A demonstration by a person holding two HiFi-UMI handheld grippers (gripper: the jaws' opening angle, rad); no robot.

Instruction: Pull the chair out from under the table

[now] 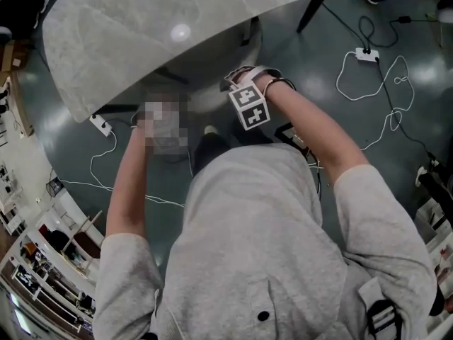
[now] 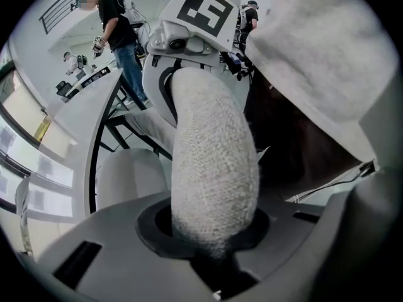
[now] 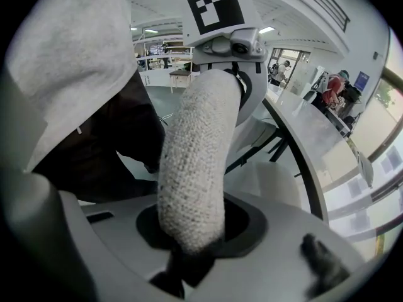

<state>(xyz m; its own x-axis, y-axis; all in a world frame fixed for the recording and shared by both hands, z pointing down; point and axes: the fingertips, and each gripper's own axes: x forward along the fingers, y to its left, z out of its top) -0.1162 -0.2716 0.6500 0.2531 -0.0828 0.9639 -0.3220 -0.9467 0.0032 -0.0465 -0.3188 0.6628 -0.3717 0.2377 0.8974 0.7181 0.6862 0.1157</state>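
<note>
- The dark floor (image 1: 340, 41) fills everything below me, seen steeply from above past my grey sweatshirt.
- The table (image 1: 141, 27), with its pale mottled top, stretches across the upper left, its edge just ahead of my hands.
- The chair (image 2: 123, 175) stands against the table, its white seat tucked beneath the top. Its woven, fabric-covered top rail (image 2: 211, 168) runs between my two hands.
- My right gripper (image 1: 244, 80) points steeply down at the table's edge, and its jaws are clamped round the rail, which fills the gap between them in the right gripper view.
- My left gripper (image 2: 211, 244) is covered by a mosaic patch from above. In its own view its jaws pinch the same rail, with the right gripper's marker cube at the far end.
- White cables (image 1: 382, 83) loop over the floor to the right, running from a small power strip (image 1: 367, 54).
</note>
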